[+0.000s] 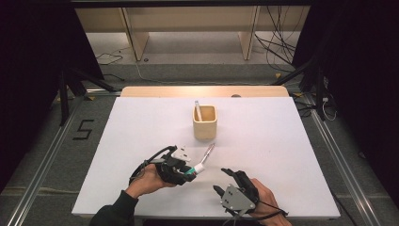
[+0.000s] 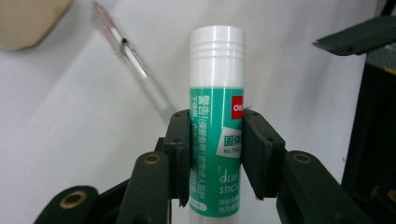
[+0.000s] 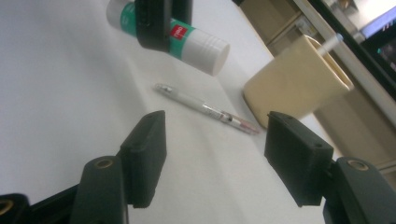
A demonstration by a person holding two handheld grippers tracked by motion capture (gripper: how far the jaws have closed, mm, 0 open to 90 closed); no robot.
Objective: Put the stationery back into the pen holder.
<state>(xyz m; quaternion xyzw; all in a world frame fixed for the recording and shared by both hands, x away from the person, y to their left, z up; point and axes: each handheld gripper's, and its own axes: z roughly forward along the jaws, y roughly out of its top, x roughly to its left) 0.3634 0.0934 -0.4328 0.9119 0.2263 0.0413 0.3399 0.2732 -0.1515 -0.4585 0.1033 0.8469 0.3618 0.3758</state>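
Two things matter to me here: the green-and-white plastic glue stick [image 2: 217, 135] that my left gripper [image 1: 184, 173] has clamped between its jaws, and the cream square ceramic-looking pen cup [image 1: 204, 122] standing beyond it on the white table [image 1: 141, 141]. The glue stick is held across its labelled barrel, roughly at mid-length, with the ribbed white cap pointing away from the hand toward the cup; in the right gripper view it appears lifted just clear of the table.

I judge the stick to be light, rigid and smooth: a hard plastic cylinder with a glossy label, so it can roll or slide between flat pads if I loosen at all. Gripping on the barrel rather than the cap seems right to me, since a cap could pull off. It should tolerate a firm squeeze without damage.

A slim clear plastic pen [image 1: 208, 152] lies flat on the table between the glue stick and the cup, apart from both. It looks thin, light and slippery, and lying so low it will need the jaws brought down astride its middle.

My right gripper [image 1: 226, 180] rests near the table's front edge with its jaws wide apart, holding nothing. The cup already has one white pen-like stick [image 1: 198, 111] leaning inside it, so there is less free room at that corner.
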